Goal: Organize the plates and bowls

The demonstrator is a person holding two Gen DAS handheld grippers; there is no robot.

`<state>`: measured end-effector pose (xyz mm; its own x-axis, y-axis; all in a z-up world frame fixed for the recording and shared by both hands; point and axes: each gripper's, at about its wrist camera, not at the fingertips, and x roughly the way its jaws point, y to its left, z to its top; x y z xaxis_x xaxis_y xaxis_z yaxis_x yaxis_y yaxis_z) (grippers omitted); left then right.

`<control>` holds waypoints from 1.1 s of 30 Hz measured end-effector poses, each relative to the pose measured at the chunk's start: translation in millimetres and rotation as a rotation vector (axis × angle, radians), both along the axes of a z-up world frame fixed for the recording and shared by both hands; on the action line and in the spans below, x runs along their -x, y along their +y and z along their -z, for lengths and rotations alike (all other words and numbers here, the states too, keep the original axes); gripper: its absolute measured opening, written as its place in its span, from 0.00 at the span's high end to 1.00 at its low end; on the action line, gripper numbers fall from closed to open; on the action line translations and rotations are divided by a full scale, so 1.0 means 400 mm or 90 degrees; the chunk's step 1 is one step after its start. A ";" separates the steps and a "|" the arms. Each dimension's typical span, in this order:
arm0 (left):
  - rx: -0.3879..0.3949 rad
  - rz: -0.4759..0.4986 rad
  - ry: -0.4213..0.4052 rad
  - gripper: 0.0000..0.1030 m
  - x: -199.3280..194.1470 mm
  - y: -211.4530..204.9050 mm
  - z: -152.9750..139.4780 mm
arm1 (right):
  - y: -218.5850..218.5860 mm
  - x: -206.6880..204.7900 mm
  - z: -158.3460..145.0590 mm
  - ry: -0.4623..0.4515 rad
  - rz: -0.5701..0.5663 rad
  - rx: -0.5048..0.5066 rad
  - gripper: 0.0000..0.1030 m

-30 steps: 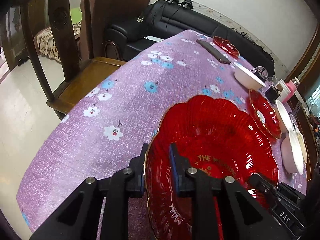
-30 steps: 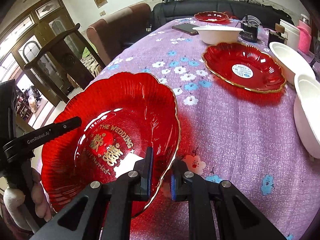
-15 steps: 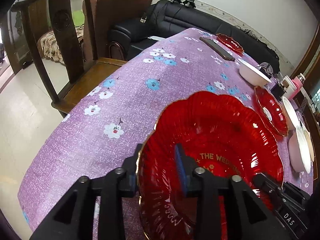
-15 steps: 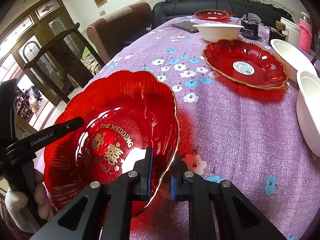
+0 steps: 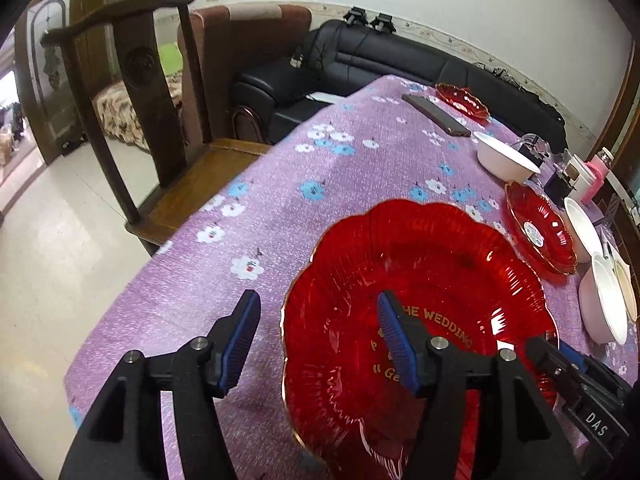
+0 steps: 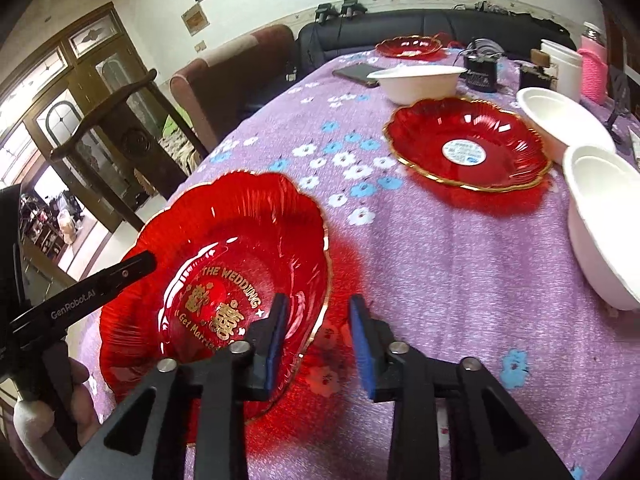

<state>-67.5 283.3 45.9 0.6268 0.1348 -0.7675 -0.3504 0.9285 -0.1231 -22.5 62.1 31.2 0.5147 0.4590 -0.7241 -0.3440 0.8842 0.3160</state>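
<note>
A large red scalloped plate (image 5: pixel 420 304) with gold "THE WEDDING" lettering rests on the purple flowered tablecloth (image 5: pixel 304 168), also in the right wrist view (image 6: pixel 224 264). My left gripper (image 5: pixel 316 340) is open, its jaws straddling the plate's left rim without gripping. My right gripper (image 6: pixel 318 340) is open, its jaws either side of the plate's right rim. A second red plate (image 6: pixel 468 148) with a white sticker lies farther back, and a third red plate (image 6: pixel 410 46) at the far end. White bowls (image 6: pixel 416 82) (image 6: pixel 560 120) (image 6: pixel 604 216) stand beside them.
A dark phone (image 5: pixel 436 114) lies near the far plate. A wooden chair (image 5: pixel 152 128) stands at the table's left edge, with a black sofa (image 5: pixel 360 56) beyond. A pink bottle (image 6: pixel 594 68), a white cup and small gadgets crowd the far right.
Both grippers have opened and let go of the red wedding plate's rim. The plate has settled onto the tablecloth.
</note>
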 end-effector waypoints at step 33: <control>-0.099 0.121 -0.053 0.25 -0.014 -0.211 -0.168 | -0.374 -0.024 -0.110 -0.064 0.161 -0.046 0.44</control>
<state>-62.0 198.9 113.0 0.7124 0.1214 -0.6912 -0.1630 0.9866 0.0053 -13.0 -87.4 75.1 0.6876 0.3559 -0.6329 -0.1484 0.9221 0.3573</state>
